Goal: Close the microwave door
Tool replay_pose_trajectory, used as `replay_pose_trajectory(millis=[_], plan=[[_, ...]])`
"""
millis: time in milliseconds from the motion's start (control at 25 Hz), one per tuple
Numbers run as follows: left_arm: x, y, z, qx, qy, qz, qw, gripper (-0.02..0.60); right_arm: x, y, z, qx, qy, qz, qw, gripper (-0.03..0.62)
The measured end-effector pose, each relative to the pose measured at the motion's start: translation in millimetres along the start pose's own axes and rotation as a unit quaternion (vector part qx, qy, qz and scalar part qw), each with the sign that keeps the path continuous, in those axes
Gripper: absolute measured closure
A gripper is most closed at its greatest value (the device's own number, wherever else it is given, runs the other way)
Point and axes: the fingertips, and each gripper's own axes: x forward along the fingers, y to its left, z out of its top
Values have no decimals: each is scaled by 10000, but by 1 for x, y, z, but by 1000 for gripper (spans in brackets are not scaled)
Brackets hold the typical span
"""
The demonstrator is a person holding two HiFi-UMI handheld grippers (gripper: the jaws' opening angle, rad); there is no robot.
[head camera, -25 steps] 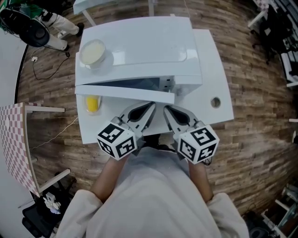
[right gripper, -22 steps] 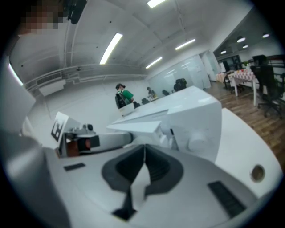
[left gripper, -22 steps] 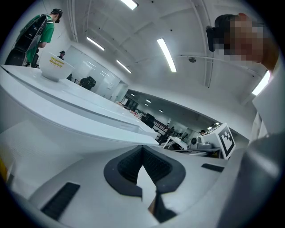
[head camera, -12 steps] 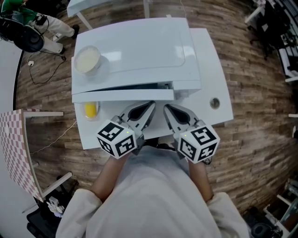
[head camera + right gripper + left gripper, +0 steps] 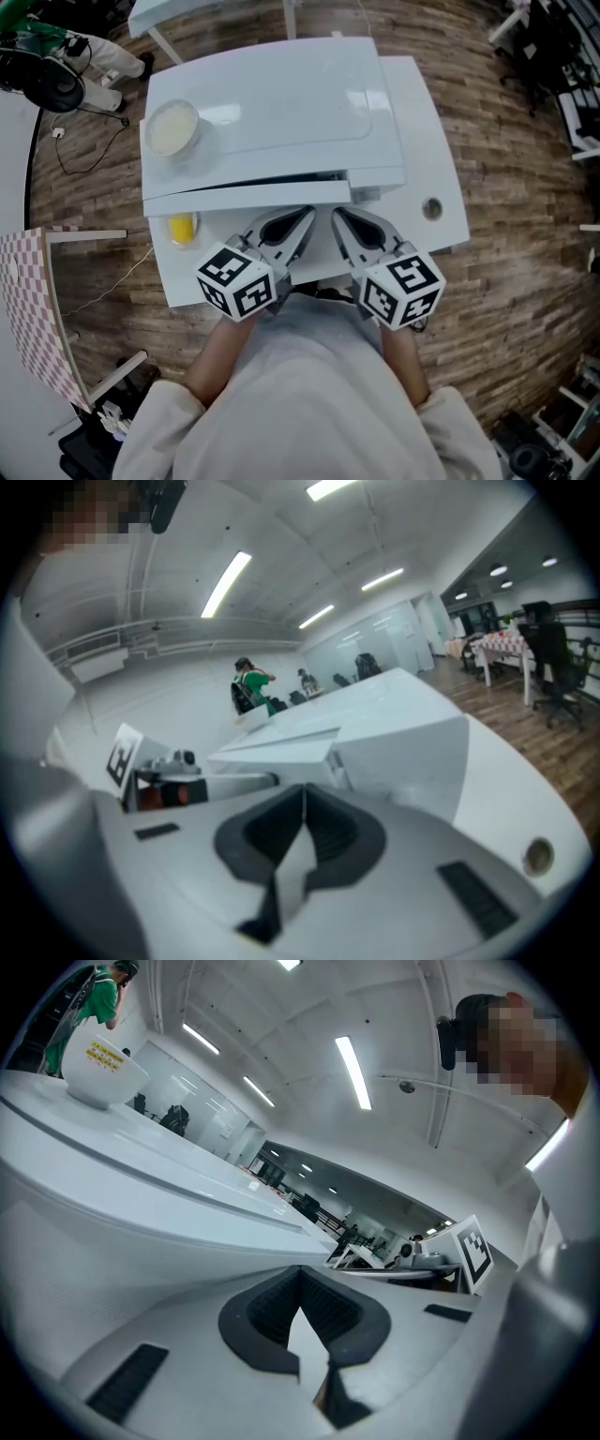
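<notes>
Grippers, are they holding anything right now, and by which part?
Nothing is held. The left gripper and the right gripper both have their jaws shut together, empty.

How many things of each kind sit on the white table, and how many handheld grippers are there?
microwave: 1
bowl, on top of the microwave: 1
yellow object, on the table: 1
grippers, left gripper and right gripper: 2
Total: 5
</notes>
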Motion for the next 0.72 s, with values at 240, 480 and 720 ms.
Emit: replay_pose_trajectory(millis=[240,480,720], plan=[[2,-3,-3,-14,74,-115,9999,568,-3,-5,6,-17,-156,-219,9996,571],[7,-2,-3,-34,95,-178,9998,568,0,-7,8,123,-326,-360,9987,571],[10,-1,0,-19,122,-205,9997,568,3,-9,13,190,-343,-401,9984,571]])
